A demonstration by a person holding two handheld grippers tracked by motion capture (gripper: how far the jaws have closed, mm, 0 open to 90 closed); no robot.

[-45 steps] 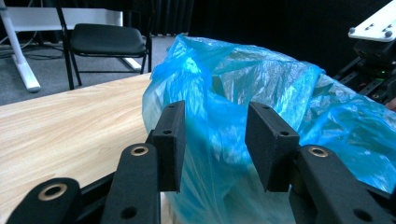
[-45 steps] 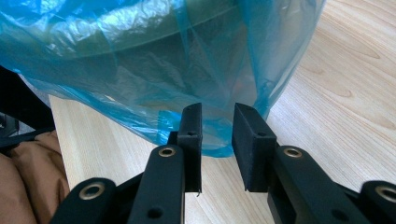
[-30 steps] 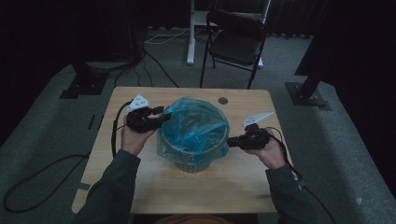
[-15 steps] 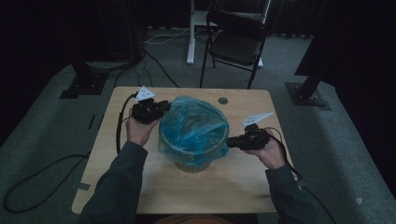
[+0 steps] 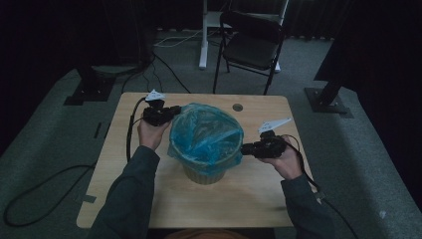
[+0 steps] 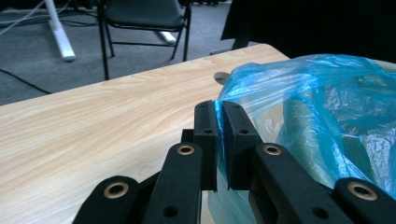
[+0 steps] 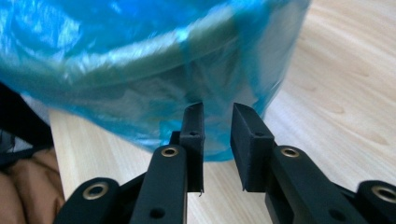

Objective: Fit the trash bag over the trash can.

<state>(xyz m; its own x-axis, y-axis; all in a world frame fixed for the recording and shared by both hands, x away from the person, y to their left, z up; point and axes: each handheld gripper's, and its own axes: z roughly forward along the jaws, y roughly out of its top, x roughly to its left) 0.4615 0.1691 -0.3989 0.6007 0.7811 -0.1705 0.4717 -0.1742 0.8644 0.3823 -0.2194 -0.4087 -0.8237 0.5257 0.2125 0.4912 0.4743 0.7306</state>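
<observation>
**Blue bag pinched at the bin's left rim**

Blue bag lines the bin standing mid-table. From the high view we see our left gripper at the bag's far-left edge and our right gripper at its right edge.

In the left gripper view our jaws have just been closing; the fingers are nearly together, with a fold of the blue bag pinched between them.

In the right gripper view our jaws have just been opening. The fingers stand a little apart, the blue bag just beyond their tips, nothing gripped.
</observation>
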